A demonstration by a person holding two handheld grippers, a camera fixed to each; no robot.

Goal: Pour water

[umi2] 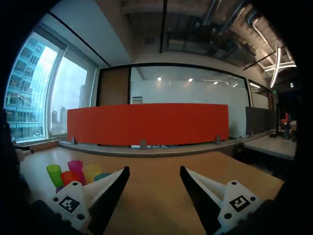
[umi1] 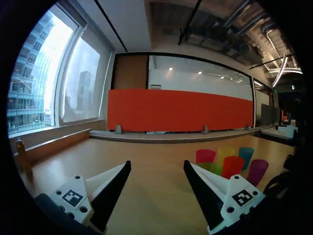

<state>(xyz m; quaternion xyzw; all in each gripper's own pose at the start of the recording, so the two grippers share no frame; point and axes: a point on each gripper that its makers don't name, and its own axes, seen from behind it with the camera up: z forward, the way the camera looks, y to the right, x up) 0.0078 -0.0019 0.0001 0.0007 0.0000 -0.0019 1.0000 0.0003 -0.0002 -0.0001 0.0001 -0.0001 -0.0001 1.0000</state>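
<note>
Several coloured plastic cups stand grouped on the wooden table (umi1: pixel 156 156). In the left gripper view they sit right of centre: a pink cup (umi1: pixel 205 156), a yellow cup (umi1: pixel 225 153), a teal cup (umi1: pixel 246 154), a red cup (umi1: pixel 232 166), a green cup (umi1: pixel 213 169) and a purple cup (umi1: pixel 258 170). My left gripper (umi1: pixel 157 172) is open above the table, its right finger (umi1: pixel 201 188) just in front of the green cup. In the right gripper view the cups lie at the lower left: green cup (umi2: pixel 54 174), red cup (umi2: pixel 69 177), pink cup (umi2: pixel 76 166), yellow cup (umi2: pixel 92 171). My right gripper (umi2: pixel 154 176) is open and holds nothing.
An orange divider panel (umi1: pixel 178 110) runs along the table's far edge. Large windows (umi1: pixel 47 86) and a low wooden ledge (umi1: pixel 51 145) line the left side. A second desk (umi2: pixel 270 145) stands to the right.
</note>
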